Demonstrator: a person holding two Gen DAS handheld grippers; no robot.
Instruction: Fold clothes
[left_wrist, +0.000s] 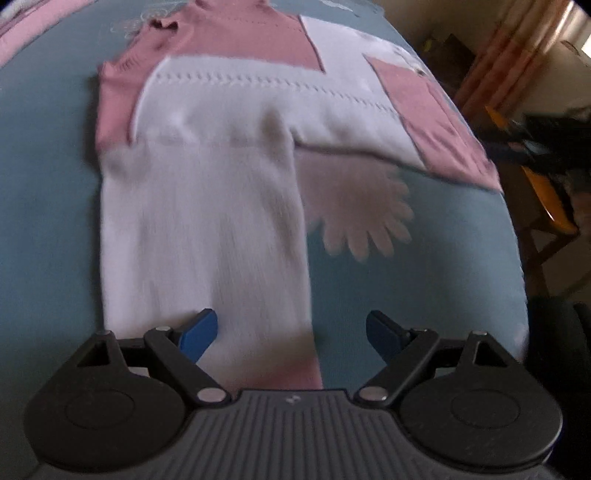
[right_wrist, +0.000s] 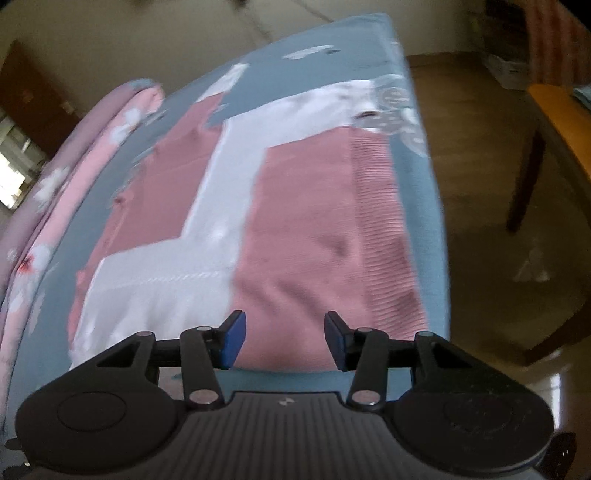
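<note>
The pink and white sweater (left_wrist: 236, 110) lies flat on the blue bed (left_wrist: 44, 184), its body reaching to the bed's right edge; one white sleeve (left_wrist: 203, 240) runs lengthwise straight toward the left gripper (left_wrist: 291, 332), whose jaws stand wide and hold nothing; the right gripper (right_wrist: 284, 338), jaws half open and empty, hangs over the pink hem (right_wrist: 384, 240) near that edge; free bed remains on the left side.

Black hand-held gripper (left_wrist: 291, 334), blue pads (left_wrist: 199, 334); silver pivot screws
</note>
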